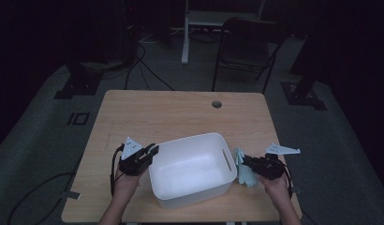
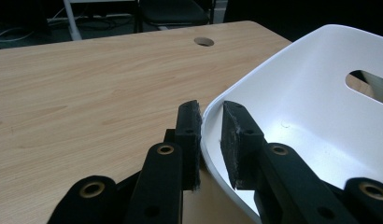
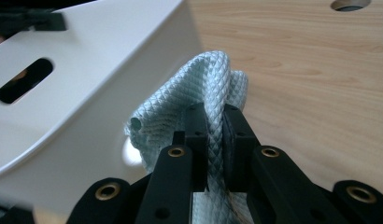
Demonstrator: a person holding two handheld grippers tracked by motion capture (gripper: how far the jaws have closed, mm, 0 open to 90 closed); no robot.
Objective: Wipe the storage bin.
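A white plastic bin (image 1: 195, 194) stands empty at the front middle of the wooden table (image 1: 171, 112). My left gripper (image 1: 152, 151) is at the bin's left rim. In the left gripper view one jaw is outside and one inside the bin (image 2: 311, 93), and the left gripper (image 2: 210, 112) is shut on the rim. Just right of the bin, my right gripper (image 1: 246, 161) is shut on a light blue woven cloth (image 1: 246, 177). In the right gripper view the cloth (image 3: 203, 79) bunches up above the right gripper (image 3: 216, 114), beside the bin's wall (image 3: 87, 70).
A round cable hole (image 1: 217, 104) sits near the table's far edge. Bare wood lies behind the bin. A dark folding chair (image 1: 248, 47) and cables stand on the floor beyond the table. The bin's handle slot (image 1: 226, 160) faces the cloth.
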